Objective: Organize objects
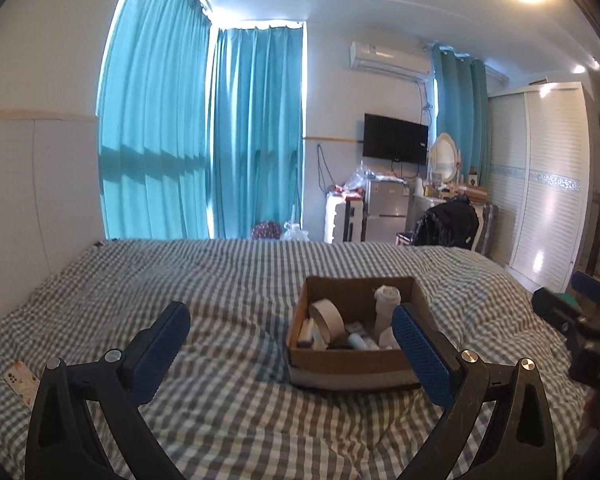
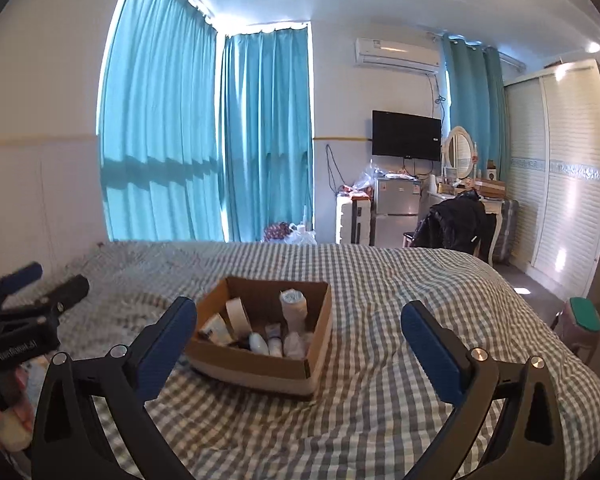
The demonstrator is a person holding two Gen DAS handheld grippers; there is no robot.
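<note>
Our fingers stand wide on both grippers, with nothing between the blue pads. The left gripper (image 1: 292, 344) hangs over the checked bed (image 1: 220, 280), its right finger (image 1: 422, 354) overlapping the near right corner of the box (image 1: 352, 362) in the left wrist view; we cannot tell whether it touches. The right gripper (image 2: 300, 344) hangs low too, and the box (image 2: 260, 368) lies just beyond and between its fingers, closer to the left finger (image 2: 166, 348).

The box is open on top and flat on the bed, its long axis running away from our fingers toward the far wall. Inside, a tape roll (image 1: 327, 318) leans on edge at the left, a white wrapped roll (image 1: 386, 306) stands upright at the far right, and small bottles (image 2: 266, 344) lie at the near side.

A phone (image 1: 22, 388) lies on the bed left of the left gripper.
</note>
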